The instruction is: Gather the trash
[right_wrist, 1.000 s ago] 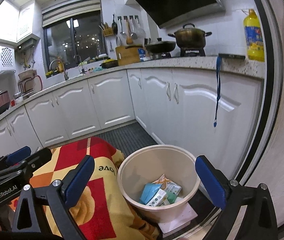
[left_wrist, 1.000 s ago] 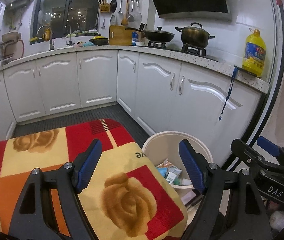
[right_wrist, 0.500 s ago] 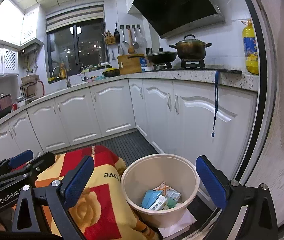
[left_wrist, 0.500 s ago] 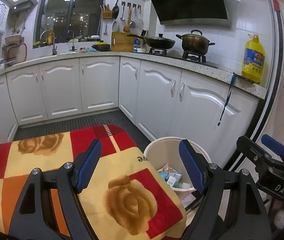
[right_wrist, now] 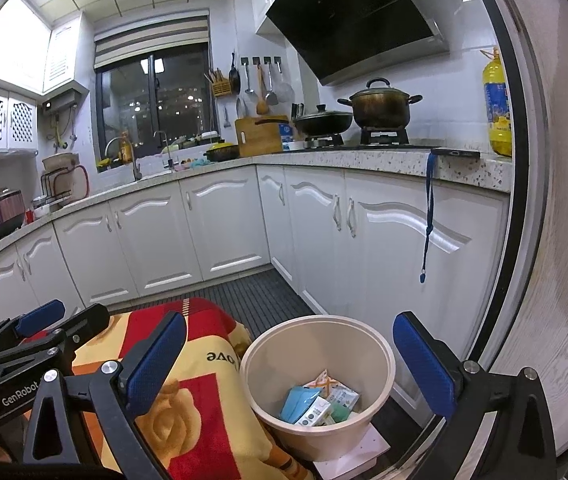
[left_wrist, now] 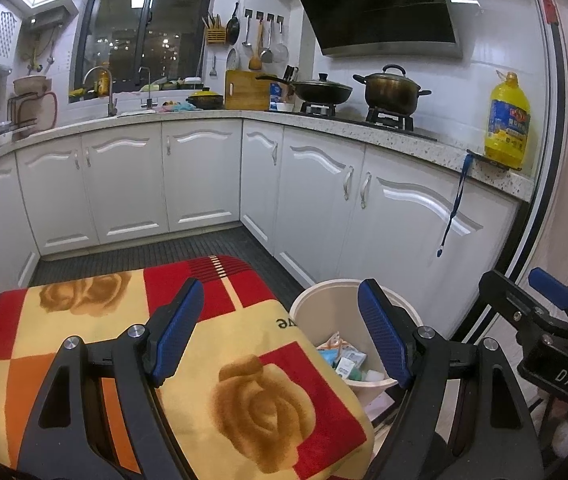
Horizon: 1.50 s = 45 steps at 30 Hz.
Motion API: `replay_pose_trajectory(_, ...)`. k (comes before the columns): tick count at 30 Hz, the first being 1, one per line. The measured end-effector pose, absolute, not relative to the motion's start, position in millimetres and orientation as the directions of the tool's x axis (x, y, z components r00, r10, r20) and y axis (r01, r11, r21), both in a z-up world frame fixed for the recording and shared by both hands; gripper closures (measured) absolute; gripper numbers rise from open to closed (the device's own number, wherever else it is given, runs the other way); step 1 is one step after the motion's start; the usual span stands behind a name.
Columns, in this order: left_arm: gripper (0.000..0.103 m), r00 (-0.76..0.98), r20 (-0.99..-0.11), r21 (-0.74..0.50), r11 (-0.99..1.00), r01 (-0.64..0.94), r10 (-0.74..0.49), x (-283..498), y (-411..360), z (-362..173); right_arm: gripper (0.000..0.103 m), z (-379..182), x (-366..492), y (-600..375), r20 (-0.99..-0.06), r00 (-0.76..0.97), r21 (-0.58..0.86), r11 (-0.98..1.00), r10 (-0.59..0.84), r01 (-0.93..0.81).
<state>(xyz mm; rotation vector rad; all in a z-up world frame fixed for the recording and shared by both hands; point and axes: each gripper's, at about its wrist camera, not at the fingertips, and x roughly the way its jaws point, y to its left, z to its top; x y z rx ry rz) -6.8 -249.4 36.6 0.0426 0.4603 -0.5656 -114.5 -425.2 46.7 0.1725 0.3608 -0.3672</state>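
A cream trash bin [right_wrist: 318, 426] stands on the floor right of a table under a red, yellow and orange rose cloth [right_wrist: 188, 412]. Several small cartons and wrappers [right_wrist: 318, 400] lie inside it. The bin [left_wrist: 304, 312] and its trash [left_wrist: 344, 362] also show in the left wrist view. My left gripper [left_wrist: 280, 336] is open and empty above the cloth's [left_wrist: 244, 392] right edge. My right gripper [right_wrist: 290, 364] is open and empty, held above the bin. Each gripper shows in the other's view, the right [left_wrist: 552, 344] and the left [right_wrist: 36, 340].
White cabinets [left_wrist: 188, 176] run in an L under a speckled countertop [left_wrist: 364, 124] with pots on a stove [left_wrist: 392, 92] and a yellow oil bottle [left_wrist: 508, 120]. A dark ribbed floor mat [left_wrist: 164, 248] lies ahead. A pale wall or door [right_wrist: 564, 240] is close on the right.
Both grippers have risen and tilted upward, so the bin and cloth sit lower in the views. Both stay open and empty.
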Motion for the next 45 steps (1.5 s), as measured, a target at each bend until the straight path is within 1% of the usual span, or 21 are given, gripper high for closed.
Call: replay_pose_trajectory(45,0.024,0.756,-0.457,-0.038,0.860,0.509,-0.468,-3.8,-256.0,27.9,0.000,35.9,-111.3,-435.3,-0.392,0.860,0.086,0.917,-0.327,0.389)
